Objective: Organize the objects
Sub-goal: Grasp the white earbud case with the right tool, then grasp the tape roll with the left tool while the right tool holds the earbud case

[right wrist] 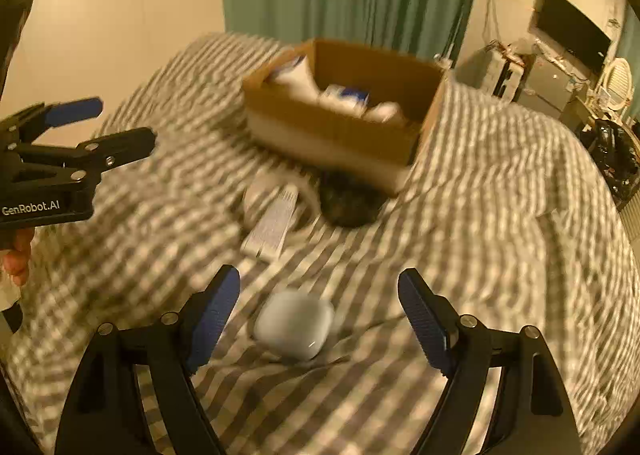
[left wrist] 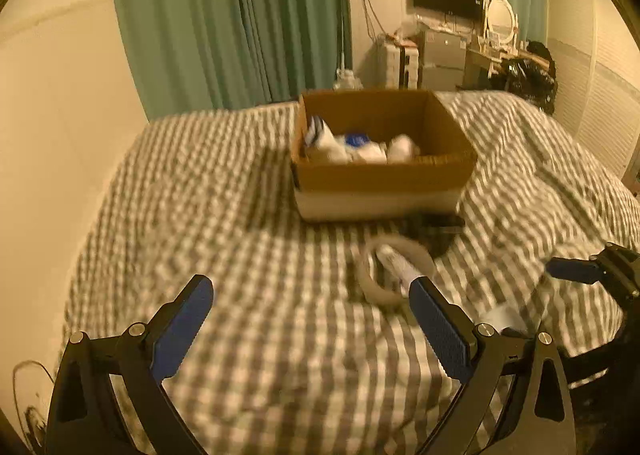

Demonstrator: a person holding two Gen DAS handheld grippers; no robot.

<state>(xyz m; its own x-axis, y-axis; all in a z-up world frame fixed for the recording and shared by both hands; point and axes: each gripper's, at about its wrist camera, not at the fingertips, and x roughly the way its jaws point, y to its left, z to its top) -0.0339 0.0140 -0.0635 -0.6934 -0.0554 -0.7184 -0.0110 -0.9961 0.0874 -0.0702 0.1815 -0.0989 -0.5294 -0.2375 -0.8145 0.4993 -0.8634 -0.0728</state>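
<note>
Both grippers, left (left wrist: 312, 319) and right (right wrist: 320, 319), were held spread and empty. The rounded white case (right wrist: 295, 325) on the soft bed (right wrist: 500, 215) could be squirted away if pinched off-centre.

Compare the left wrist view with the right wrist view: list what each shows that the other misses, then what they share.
Only the left wrist view: the left gripper head-on, jaws open over bare checked bedcover.

Only the right wrist view: the right gripper head-on, jaws open around a pale rounded case lying on the cover, plus a full look at the dark object against the box.

Both: the cardboard box holding white items, the white tube lying on a pale ring, green curtains, and the TV.
</note>
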